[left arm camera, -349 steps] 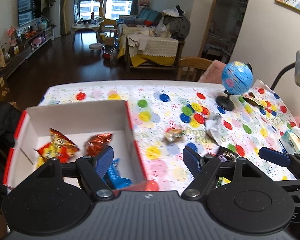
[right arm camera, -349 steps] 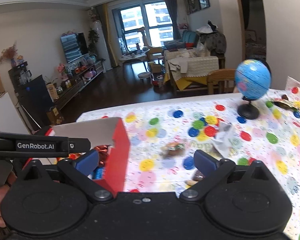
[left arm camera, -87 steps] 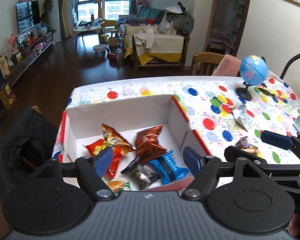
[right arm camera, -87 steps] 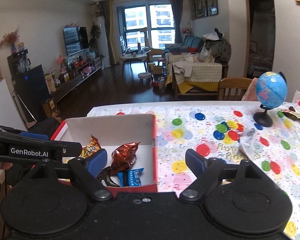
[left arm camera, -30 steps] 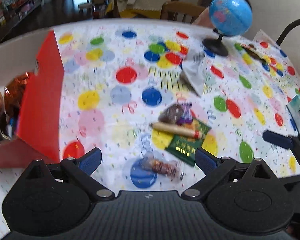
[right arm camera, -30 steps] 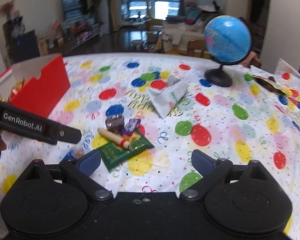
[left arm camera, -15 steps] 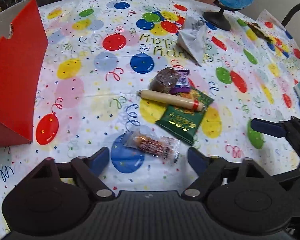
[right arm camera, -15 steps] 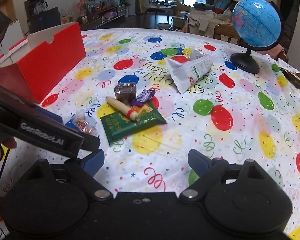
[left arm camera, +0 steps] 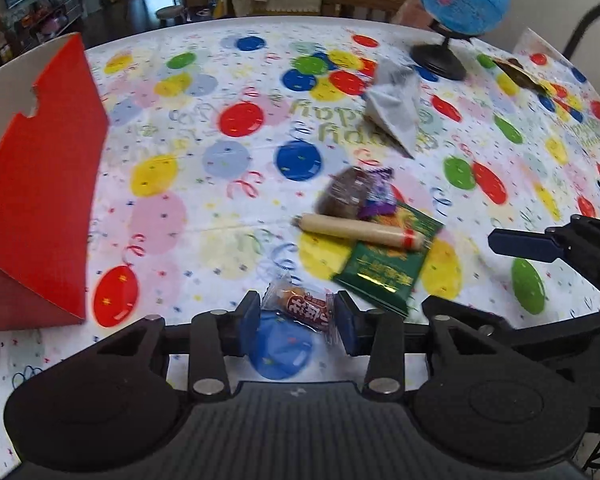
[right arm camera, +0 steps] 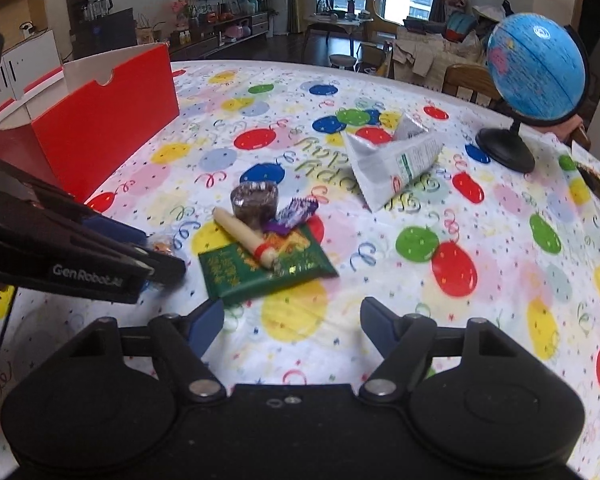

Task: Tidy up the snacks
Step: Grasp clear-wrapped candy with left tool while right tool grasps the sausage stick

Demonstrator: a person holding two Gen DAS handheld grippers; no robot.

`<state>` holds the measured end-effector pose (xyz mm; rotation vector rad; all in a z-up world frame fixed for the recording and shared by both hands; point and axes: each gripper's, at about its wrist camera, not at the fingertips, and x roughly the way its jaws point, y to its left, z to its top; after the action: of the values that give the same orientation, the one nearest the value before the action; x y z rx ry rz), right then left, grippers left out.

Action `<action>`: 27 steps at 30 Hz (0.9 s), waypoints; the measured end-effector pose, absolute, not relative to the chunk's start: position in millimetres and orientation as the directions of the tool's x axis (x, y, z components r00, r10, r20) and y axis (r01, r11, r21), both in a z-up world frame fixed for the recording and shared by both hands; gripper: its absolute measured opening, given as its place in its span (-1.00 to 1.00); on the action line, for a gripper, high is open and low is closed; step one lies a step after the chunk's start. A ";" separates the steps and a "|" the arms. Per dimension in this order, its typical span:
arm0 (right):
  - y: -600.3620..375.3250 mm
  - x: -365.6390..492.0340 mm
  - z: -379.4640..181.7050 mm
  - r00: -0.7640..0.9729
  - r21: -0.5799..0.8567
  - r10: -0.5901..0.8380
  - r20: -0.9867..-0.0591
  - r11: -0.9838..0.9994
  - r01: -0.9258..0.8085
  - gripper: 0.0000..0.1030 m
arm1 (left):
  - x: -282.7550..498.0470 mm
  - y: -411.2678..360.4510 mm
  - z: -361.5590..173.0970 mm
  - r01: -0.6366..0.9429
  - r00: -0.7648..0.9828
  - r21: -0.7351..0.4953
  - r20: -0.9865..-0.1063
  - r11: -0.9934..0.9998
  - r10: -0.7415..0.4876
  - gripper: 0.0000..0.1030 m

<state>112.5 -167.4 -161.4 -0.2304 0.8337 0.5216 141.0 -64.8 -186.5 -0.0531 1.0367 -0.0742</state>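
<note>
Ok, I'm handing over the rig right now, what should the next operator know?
Left gripper: fingers either side of the small candy on the table; grip not confirmed.
Right gripper: open, empty, hovering just short of the green packet.
Red box: at the left of the table, contents barely visible.
Still out: sausage stick lying on the green packet, brown cake, purple candy, white bag near the globe.
Left to do: box the candy, then the rest.

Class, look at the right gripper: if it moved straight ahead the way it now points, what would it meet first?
Most likely the green snack packet, lying just beyond the open right gripper. The sausage stick rests on it, slightly farther along. Depth is hard to judge through the fisheye.
</note>
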 end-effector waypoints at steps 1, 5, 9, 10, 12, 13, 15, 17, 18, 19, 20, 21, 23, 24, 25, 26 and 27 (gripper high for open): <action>-165.4 114.5 -160.9 0.559 0.003 0.352 -0.751 0.849 -0.529 0.38 | 142.2 -60.8 -186.6 0.025 0.510 -0.077 -0.856 0.997 -0.079 -0.25; -153.7 122.4 -160.5 0.562 -0.003 0.367 -0.741 0.835 -0.550 0.14 | 144.8 -51.0 -184.5 0.000 0.519 -0.077 -0.852 0.997 -0.066 -0.37; -143.8 131.9 -160.9 0.555 0.007 0.384 -0.738 0.827 -0.563 -0.11 | 143.9 -45.3 -183.8 -0.016 0.520 -0.085 -0.852 0.996 -0.064 -0.40; -141.8 134.2 -160.9 0.554 0.008 0.388 -0.736 0.824 -0.567 -0.14 | 143.9 -43.8 -184.6 -0.021 0.519 -0.086 -0.852 0.996 -0.063 -0.41; -137.4 137.8 -162.1 0.548 0.009 0.394 -0.738 0.818 -0.576 -0.33 | 143.8 -41.3 -185.2 -0.027 0.521 -0.086 -0.852 0.996 -0.059 -0.42; -135.8 139.2 -162.9 0.543 0.012 0.398 -0.740 0.814 -0.580 -0.36 | 143.8 -40.4 -184.9 -0.029 0.521 -0.086 -0.851 0.996 -0.058 -0.42; -133.5 139.6 -164.7 0.538 0.015 0.401 -0.741 0.811 -0.584 -0.45 | 143.7 -39.2 -184.5 -0.033 0.523 -0.083 -0.851 0.996 -0.054 -0.44; -132.4 138.5 -164.8 0.536 0.014 0.405 -0.740 0.807 -0.590 -0.57 | 143.7 -38.3 -184.5 -0.037 0.522 -0.084 -0.852 0.996 -0.052 -0.44; -131.8 137.8 -164.7 0.537 0.010 0.405 -0.740 0.805 -0.593 -0.63 | 143.7 -38.0 -184.4 -0.038 0.522 -0.085 -0.852 0.996 -0.053 -0.45; -131.4 137.1 -164.4 0.538 0.006 0.405 -0.740 0.803 -0.596 -0.64 | 143.7 -37.9 -184.3 -0.039 0.521 -0.084 -0.852 0.996 -0.051 -0.45; -131.1 136.4 -164.1 0.539 0.003 0.405 -0.739 0.801 -0.598 -0.66 | 143.7 -37.4 -184.1 -0.042 0.521 -0.084 -0.852 0.996 -0.050 -0.45; -131.3 135.5 -163.5 0.539 0.005 0.408 -0.737 0.801 -0.599 -0.68 | 143.6 -37.0 -183.7 -0.045 0.520 -0.087 -0.853 0.995 -0.051 -0.45; -131.7 132.7 -162.3 0.539 0.013 0.415 -0.733 0.801 -0.599 -0.71 | 142.6 -36.6 -182.7 -0.046 0.521 -0.086 -0.852 0.995 -0.049 -0.45; -131.4 130.8 -161.4 0.541 0.011 0.414 -0.732 0.801 -0.598 -0.73 | 142.0 -36.5 -182.2 -0.046 0.520 -0.085 -0.853 0.995 -0.049 -0.45; -131.1 128.7 -160.6 0.543 0.009 0.411 -0.732 0.803 -0.596 -0.74 | 141.2 -36.4 -181.9 -0.047 0.519 -0.084 -0.853 0.995 -0.048 -0.45; -131.4 126.7 -159.4 0.543 0.013 0.411 -0.732 0.805 -0.593 -0.76 | 140.4 -35.7 -181.5 -0.049 0.517 -0.084 -0.855 0.995 -0.046 -0.45; -131.8 124.6 -157.9 0.542 0.021 0.415 -0.731 0.807 -0.590 -0.78 | 139.3 -34.5 -180.9 -0.053 0.514 -0.088 -0.856 0.995 -0.048 -0.45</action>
<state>124.6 -131.8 -157.9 -0.2391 0.7987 0.6033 139.3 -34.5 -180.9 -0.1080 1.0313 0.0029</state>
